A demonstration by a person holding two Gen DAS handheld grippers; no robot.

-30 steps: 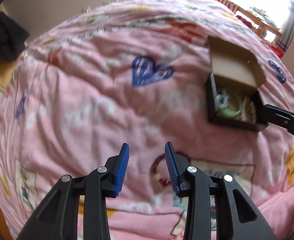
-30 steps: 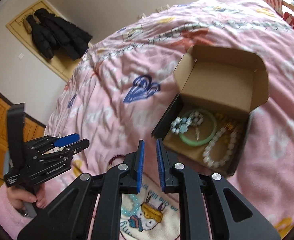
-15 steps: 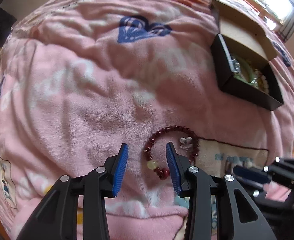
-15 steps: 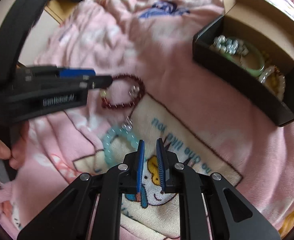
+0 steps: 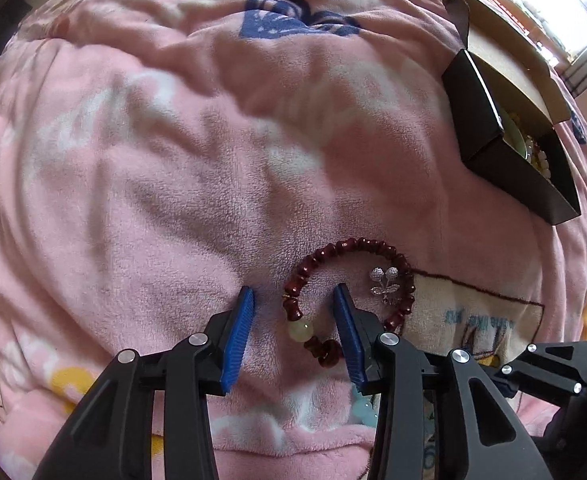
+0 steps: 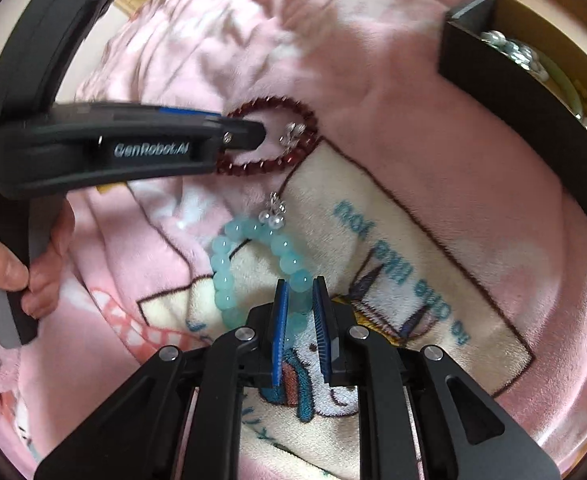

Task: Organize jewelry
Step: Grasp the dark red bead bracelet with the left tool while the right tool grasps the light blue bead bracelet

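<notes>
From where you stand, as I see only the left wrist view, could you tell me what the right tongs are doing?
Observer: The right tongs straddle one strand of a pale blue bracelet lying on the blanket. I cannot tell whether the pads press it.
Operator: Thank you. Is anything lying beside that bracelet?
Observer: A small silver charm sits at its far edge, short of the dark red bracelet. I cannot tell whether it is attached.
Operator: And what does the box hold?
Observer: The black box shows a cluster of silvery beads in its near corner.
</notes>
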